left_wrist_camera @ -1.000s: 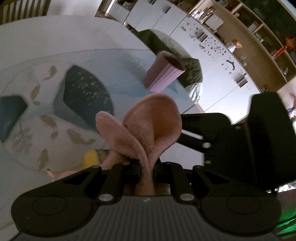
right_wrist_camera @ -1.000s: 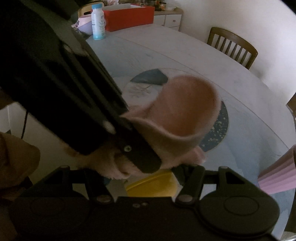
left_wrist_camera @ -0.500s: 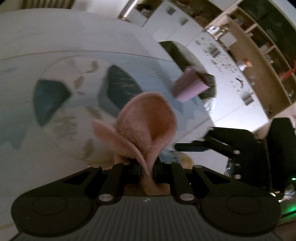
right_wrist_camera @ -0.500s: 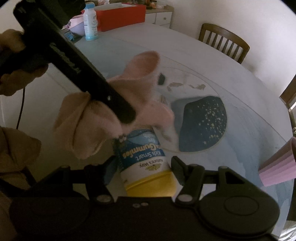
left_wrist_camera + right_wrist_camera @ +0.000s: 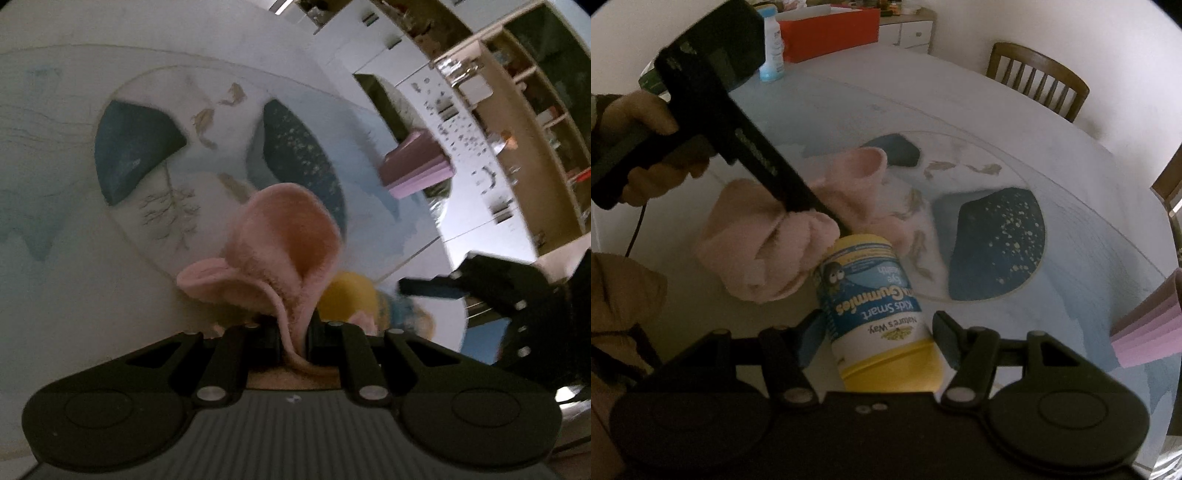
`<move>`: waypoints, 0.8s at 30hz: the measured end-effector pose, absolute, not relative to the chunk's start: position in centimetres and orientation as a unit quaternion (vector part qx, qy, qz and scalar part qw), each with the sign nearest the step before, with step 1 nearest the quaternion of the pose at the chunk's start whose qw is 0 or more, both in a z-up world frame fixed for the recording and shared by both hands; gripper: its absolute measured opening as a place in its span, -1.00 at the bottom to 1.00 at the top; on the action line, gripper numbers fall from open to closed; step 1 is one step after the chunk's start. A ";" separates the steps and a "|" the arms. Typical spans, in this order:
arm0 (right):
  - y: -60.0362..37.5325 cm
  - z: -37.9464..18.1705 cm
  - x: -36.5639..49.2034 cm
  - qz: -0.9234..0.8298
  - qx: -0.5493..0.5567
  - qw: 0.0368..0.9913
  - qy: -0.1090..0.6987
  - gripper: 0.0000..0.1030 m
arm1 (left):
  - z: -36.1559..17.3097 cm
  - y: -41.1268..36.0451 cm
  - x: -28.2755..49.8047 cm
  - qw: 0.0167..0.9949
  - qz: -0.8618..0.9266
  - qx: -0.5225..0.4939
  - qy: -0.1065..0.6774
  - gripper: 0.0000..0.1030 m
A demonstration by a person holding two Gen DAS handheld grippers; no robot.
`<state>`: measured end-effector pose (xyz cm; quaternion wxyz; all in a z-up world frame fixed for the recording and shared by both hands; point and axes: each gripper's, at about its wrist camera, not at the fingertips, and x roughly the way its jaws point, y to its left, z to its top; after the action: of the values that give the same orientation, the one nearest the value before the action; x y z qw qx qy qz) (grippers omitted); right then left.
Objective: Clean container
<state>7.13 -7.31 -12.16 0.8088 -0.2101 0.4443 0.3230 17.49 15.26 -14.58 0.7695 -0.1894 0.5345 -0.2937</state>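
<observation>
Right wrist view: gummies container [image 5: 875, 314] clamped between right gripper [image 5: 877, 332] fingers, held above the patterned table [image 5: 997, 122].
Left gripper [image 5: 842, 229], gripped by a hand [image 5: 653, 147], pinched tight on pink cloth [image 5: 783, 236], cloth pressed against container's far end. Seen from left wrist: cloth [image 5: 284, 254] bunched ahead of closed jaws, yellow container end [image 5: 351, 299] just beside. Pink ribbed cup [image 5: 417, 173] farther off, on the table.

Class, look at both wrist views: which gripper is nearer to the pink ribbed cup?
Right. The right gripper, holding the gummies bottle, sits nearer the pink ribbed cup; the left gripper, clamping the pink cloth, is beyond the bottle.
</observation>
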 end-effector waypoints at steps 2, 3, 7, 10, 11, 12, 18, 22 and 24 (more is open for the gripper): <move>-7.2 -12.2 7.0 0.325 -0.215 0.808 0.442 0.23 | -14.5 15.4 17.4 0.773 -0.288 -0.186 0.534 -0.77; -7.2 -12.2 7.0 0.326 -0.216 0.808 0.440 0.23 | -14.1 15.4 17.4 0.781 -0.279 -0.173 0.532 -0.77; -7.3 -12.3 7.0 0.327 -0.219 0.809 0.437 0.23 | -10.8 17.0 17.3 0.802 -0.280 -0.164 0.502 -0.77; -7.3 -12.4 7.0 0.328 -0.217 0.810 0.435 0.23 | -7.8 17.8 17.1 0.808 -0.300 -0.172 0.478 -0.77; -7.3 -12.5 7.1 0.328 -0.216 0.810 0.434 0.23 | -7.0 17.6 17.0 0.807 -0.310 -0.173 0.471 -0.77; -7.3 -12.5 7.1 0.329 -0.215 0.811 0.434 0.23 | -6.2 17.3 16.8 0.806 -0.322 -0.173 0.465 -0.77; -7.2 -12.5 7.2 0.330 -0.212 0.812 0.432 0.23 | -4.5 13.2 15.9 0.782 -0.390 -0.161 0.458 -0.77; -7.3 -12.4 7.3 0.330 -0.209 0.813 0.433 0.23 | -5.4 10.4 16.0 0.764 -0.410 -0.155 0.474 -0.77; -7.3 -12.4 7.3 0.330 -0.209 0.813 0.432 0.23 | -5.8 9.2 16.1 0.753 -0.422 -0.155 0.480 -0.77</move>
<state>7.31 -7.31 -12.39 0.8128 -0.2087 0.4323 0.3299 16.05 9.24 -5.80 0.7531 -0.1554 0.4803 -0.4220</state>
